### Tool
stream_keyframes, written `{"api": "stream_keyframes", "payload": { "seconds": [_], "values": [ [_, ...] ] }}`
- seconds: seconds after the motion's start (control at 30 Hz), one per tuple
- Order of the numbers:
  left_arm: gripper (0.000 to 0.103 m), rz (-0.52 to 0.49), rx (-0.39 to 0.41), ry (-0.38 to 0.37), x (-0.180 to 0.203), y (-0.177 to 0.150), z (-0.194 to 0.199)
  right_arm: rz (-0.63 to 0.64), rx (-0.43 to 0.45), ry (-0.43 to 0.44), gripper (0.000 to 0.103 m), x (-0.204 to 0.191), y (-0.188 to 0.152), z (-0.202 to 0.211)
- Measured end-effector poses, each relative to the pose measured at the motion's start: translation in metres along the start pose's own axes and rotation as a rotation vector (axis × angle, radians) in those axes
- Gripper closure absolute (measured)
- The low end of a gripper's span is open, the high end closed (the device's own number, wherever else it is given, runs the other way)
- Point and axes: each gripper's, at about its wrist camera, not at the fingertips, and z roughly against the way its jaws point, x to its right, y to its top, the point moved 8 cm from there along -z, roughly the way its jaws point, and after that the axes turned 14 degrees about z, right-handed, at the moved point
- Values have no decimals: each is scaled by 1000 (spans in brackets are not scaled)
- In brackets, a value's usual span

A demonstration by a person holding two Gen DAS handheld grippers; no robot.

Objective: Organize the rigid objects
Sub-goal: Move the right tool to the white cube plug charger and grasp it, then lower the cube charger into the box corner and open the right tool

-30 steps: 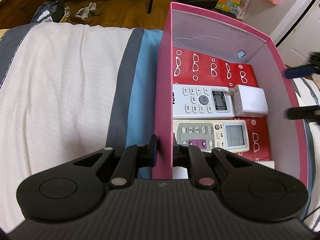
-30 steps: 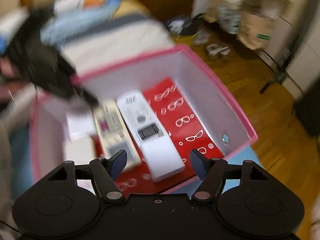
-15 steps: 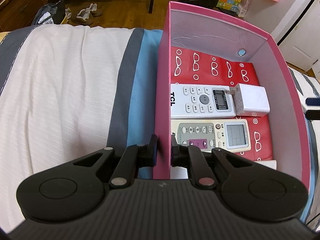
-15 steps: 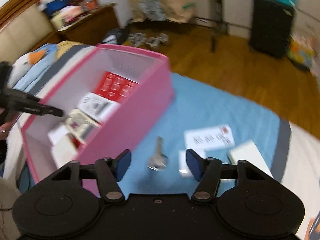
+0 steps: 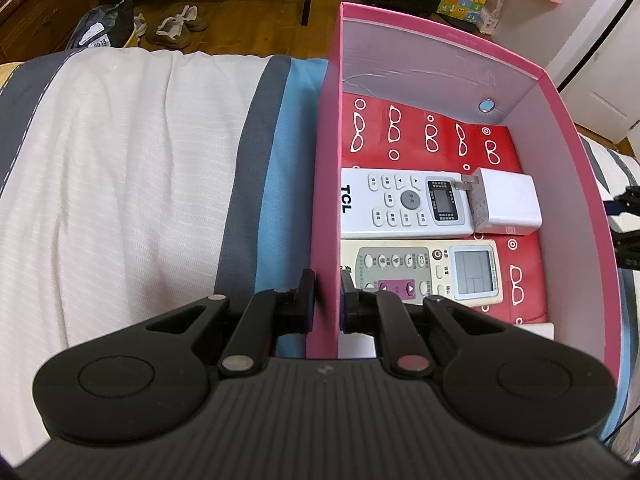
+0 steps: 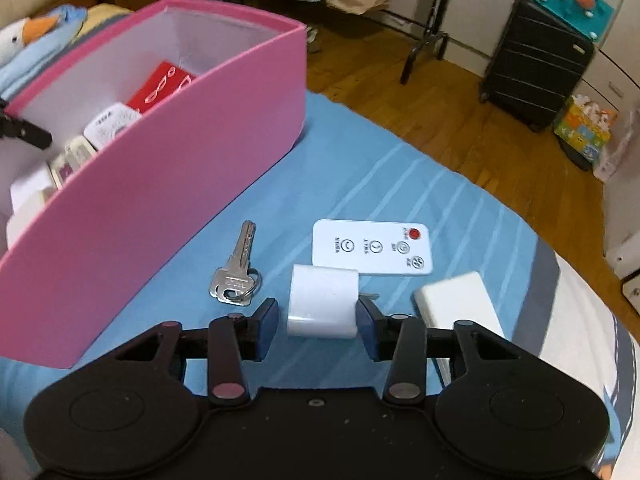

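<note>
Two tools to watch, with most of the risk at the right one.

Right tool (image 6: 316, 320): about half wide, having just been closing its jaws around a white charger (image 6: 322, 304) that lies on the bed (image 6: 360, 168), outside the pink box (image 6: 168, 184) and near its long outer wall. Left pad apart from the charger by a small gap; right pad close to the side with the metal prongs, contact hard to judge. No firm grip yet.

Possible trouble from here:
- Landing the right pad on the thin prongs instead of the flat side, then twisting or popping the smooth charger out during the squeeze.
- Dragging the flat white remote (image 6: 372, 246), which touches the charger on the side away from the tool, or pushing the key (image 6: 236, 272), just beside the charger toward the pink box.
- Sinking into the soft bed and so gripping too low or too shallow.
- Hitting the tall pink wall with the charger when lifting too little on the way in.

Left tool (image 5: 325, 304): narrow, clamped on one long wall of the pink box, one pad outside and one inside. Probably for steadying. Risk here: tipping the light box by any pull on that wall, and sliding the TCL remote (image 5: 400, 204), the beige remote (image 5: 424, 268) and the second charger (image 5: 506, 208) inside. Little free floor left in the box, so also a danger of dropping the new charger onto these.
</note>
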Motion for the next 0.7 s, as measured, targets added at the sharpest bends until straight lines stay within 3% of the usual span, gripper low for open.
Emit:
{"api": "stream_keyframes", "payload": {
  "seconds": [0.17,0.23,0.3,0.7],
  "values": [
    [93,-15,9,5,1,-1,1,-40,-22,-12,53,6,3,-4],
    [93,-16,9,3,1,-2,1,-31,-43,-28,43,7,2,-12],
    [93,-14,9,1,1,-1,1,-31,-48,-32,42,8,0,-18],
    [93,-7,13,1,2,0,1,-122,112,-39,42,-15,-3,28]
  ]
}}
